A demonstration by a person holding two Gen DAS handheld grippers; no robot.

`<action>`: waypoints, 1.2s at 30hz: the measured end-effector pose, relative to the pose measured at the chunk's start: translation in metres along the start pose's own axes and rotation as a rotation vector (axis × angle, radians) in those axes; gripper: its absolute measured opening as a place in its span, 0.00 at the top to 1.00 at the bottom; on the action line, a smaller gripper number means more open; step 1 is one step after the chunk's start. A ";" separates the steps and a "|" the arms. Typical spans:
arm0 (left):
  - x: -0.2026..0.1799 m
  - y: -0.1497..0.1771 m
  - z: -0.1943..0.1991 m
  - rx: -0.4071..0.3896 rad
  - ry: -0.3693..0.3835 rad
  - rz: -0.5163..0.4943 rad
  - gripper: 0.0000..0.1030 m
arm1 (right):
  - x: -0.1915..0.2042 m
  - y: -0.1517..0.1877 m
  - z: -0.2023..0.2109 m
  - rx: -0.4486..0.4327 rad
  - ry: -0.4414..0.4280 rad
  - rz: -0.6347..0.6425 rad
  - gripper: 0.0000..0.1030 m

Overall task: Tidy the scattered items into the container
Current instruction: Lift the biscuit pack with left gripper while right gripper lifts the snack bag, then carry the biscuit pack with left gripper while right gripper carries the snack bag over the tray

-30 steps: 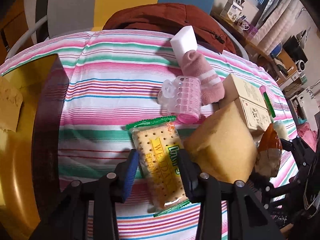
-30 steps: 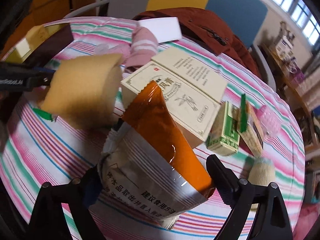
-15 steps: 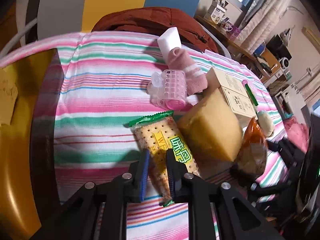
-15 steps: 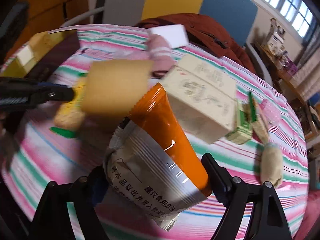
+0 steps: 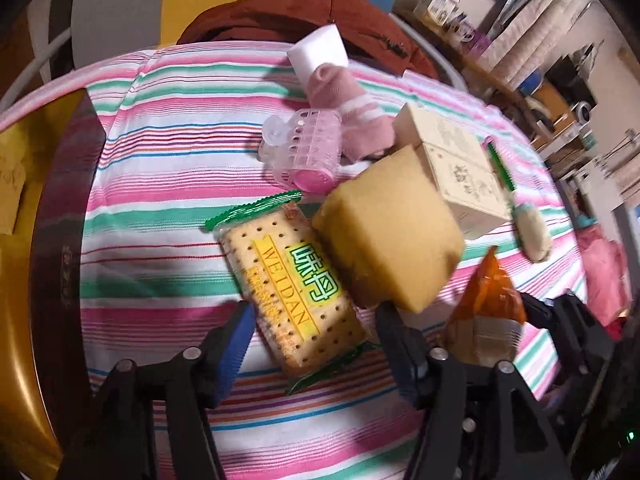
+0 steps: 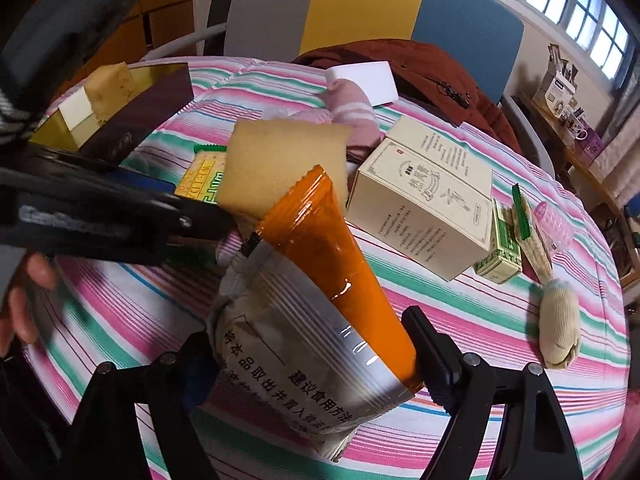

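Note:
My left gripper (image 5: 314, 326) is open, its fingers on either side of a yellow cracker packet (image 5: 294, 290) that lies on the striped cloth. A yellow sponge block (image 5: 386, 228) lies just right of the packet. My right gripper (image 6: 312, 344) is shut on an orange and silver snack bag (image 6: 316, 312) and holds it above the cloth; the bag also shows in the left wrist view (image 5: 486, 312). The gold container with a dark rim (image 5: 52, 256) is at the left; in the right wrist view (image 6: 120, 120) it holds a sponge piece and a white block.
On the cloth lie a pink hair roller (image 5: 306, 152), a pink sock (image 5: 348, 108), a white foam block (image 5: 318, 54), a cream box (image 6: 424, 196), a small green box (image 6: 500, 252), a beige sock roll (image 6: 558, 328) and a red jacket (image 6: 412, 64).
My left gripper closed to a narrow gap half a second ago and now stands wide open around the cracker packet. My right gripper has moved with the snack bag, still held.

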State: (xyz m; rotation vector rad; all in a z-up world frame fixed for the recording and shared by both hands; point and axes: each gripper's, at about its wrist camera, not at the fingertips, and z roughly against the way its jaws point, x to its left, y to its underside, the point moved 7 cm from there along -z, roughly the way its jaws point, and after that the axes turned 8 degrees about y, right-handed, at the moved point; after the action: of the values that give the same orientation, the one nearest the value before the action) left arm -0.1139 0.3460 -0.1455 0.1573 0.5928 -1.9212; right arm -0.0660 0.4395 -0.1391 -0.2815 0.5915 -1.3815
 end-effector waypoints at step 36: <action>0.036 0.009 0.039 -0.183 -0.045 -0.114 0.50 | 0.035 0.003 0.027 -0.107 -0.056 -0.143 0.20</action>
State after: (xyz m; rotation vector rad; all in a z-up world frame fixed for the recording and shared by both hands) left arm -0.1143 0.2954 -0.1282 -0.0369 0.7574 -1.9625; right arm -0.0459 0.4017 -0.1262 -0.4545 0.6096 -1.4771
